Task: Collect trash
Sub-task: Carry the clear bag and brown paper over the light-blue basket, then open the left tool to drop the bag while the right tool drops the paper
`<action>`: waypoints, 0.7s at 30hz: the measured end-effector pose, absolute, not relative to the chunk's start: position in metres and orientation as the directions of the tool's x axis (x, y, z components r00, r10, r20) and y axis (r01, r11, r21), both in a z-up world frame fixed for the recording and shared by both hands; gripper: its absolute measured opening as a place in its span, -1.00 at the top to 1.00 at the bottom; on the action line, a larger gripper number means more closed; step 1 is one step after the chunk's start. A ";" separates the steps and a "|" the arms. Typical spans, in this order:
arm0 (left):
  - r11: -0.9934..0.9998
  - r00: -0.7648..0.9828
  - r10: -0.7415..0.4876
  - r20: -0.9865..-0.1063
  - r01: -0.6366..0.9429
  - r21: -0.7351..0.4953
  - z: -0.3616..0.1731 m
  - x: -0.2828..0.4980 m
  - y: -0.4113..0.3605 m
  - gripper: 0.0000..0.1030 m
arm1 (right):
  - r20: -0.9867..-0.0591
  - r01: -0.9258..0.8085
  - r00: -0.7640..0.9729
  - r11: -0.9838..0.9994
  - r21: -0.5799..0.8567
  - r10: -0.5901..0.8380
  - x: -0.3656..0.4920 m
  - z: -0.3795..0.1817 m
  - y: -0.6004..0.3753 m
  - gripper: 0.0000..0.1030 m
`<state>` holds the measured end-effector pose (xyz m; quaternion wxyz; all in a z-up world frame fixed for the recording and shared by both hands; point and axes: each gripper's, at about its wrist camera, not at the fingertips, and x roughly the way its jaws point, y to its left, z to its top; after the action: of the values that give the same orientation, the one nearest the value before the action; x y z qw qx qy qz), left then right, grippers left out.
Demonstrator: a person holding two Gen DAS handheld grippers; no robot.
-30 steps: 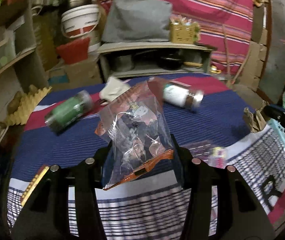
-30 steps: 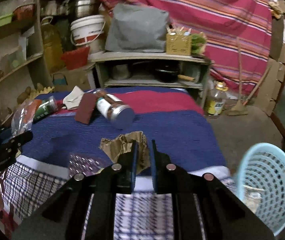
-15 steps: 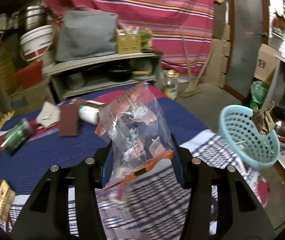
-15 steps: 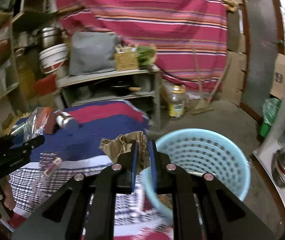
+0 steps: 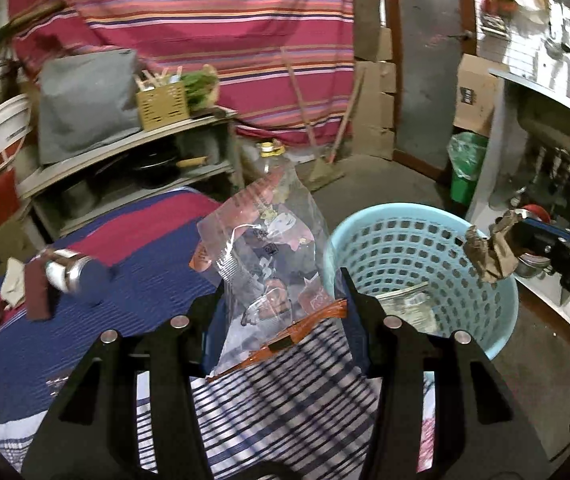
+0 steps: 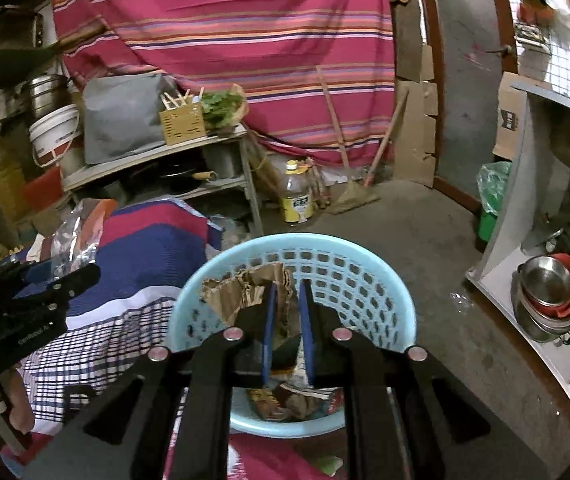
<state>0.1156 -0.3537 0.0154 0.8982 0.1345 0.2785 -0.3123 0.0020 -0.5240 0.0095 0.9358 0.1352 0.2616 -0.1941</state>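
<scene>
My left gripper (image 5: 283, 292) is shut on a clear plastic wrapper (image 5: 261, 240) with an orange edge, held upright over the table's corner, just left of the light blue basket (image 5: 421, 216). In the right wrist view, my right gripper (image 6: 288, 286) is shut on a crumpled brown paper scrap (image 6: 237, 292), directly above the basket (image 6: 245, 252). Wrappers lie in the basket's bottom (image 6: 293, 400). The left wrist view shows the right gripper (image 5: 519, 236) with the paper (image 5: 485, 256) at the basket's right rim. The left gripper (image 6: 85, 268) and its wrapper (image 6: 77, 236) show at the left.
The table under a blue, red and checked cloth (image 5: 145, 248) carries a lying jar (image 5: 69, 276) and a dark red block (image 5: 37, 292). On the floor stand an oil bottle (image 6: 297, 200), a broom (image 6: 353, 196) and a green bin (image 6: 493, 208). Steel bowls (image 6: 549, 292) sit on a low shelf at the right.
Both grippers have swung right, away from the table, each keeping its load. The basket has come from the far right to right under the right gripper and beside the left one.
</scene>
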 end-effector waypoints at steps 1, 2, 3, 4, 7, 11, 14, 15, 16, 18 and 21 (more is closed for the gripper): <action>0.764 0.645 -0.491 -0.585 0.642 0.066 0.014 0.115 -0.359 0.05 | -0.543 0.439 0.786 0.885 0.155 -0.295 0.001 0.008 -0.528 0.76; 0.757 0.638 -0.499 -0.586 0.650 0.063 0.013 0.115 -0.365 0.05 | -0.545 0.446 0.783 0.881 0.158 -0.299 0.000 0.005 -0.533 0.76; 0.752 0.633 -0.505 -0.587 0.657 0.061 0.012 0.115 -0.371 0.05 | -0.546 0.452 0.781 0.877 0.162 -0.302 -0.001 0.003 -0.537 0.76; 0.744 0.626 -0.516 -0.585 0.666 0.057 0.011 0.114 -0.379 0.05 | -0.547 0.457 0.780 0.874 0.166 -0.304 0.000 0.002 -0.541 0.76; 0.729 0.616 -0.534 -0.579 0.683 0.055 0.007 0.114 -0.396 0.05 | -0.551 0.470 0.776 0.864 0.181 -0.307 0.002 -0.004 -0.553 0.76; 0.710 0.601 -0.547 -0.583 0.702 0.058 0.002 0.115 -0.417 0.04 | -0.556 0.475 0.774 0.859 0.191 -0.304 0.003 -0.011 -0.562 0.76; 0.697 0.593 -0.553 -0.586 0.714 0.064 -0.001 0.115 -0.430 0.00 | -0.559 0.477 0.772 0.858 0.193 -0.303 0.004 -0.014 -0.567 0.76; 0.696 0.592 -0.554 -0.586 0.715 0.065 -0.001 0.116 -0.433 -0.01 | -0.560 0.478 0.771 0.856 0.195 -0.303 0.004 -0.015 -0.569 0.76; 0.696 0.593 -0.553 -0.585 0.715 0.066 -0.001 0.116 -0.436 -0.02 | -0.560 0.479 0.771 0.856 0.196 -0.303 0.004 -0.015 -0.571 0.76; 0.699 0.594 -0.553 -0.584 0.712 0.062 -0.001 0.118 -0.438 -0.06 | -0.561 0.482 0.770 0.853 0.198 -0.305 0.004 -0.016 -0.574 0.76; 0.705 0.586 -0.558 -0.587 0.709 0.037 -0.001 0.122 -0.435 -0.16 | -0.562 0.483 0.769 0.853 0.198 -0.305 0.005 -0.016 -0.576 0.76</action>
<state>0.1223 -0.4353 -0.0009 0.8803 0.1350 0.2783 -0.3598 0.0046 -0.5759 -0.0162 0.9253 0.1678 0.2653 -0.2127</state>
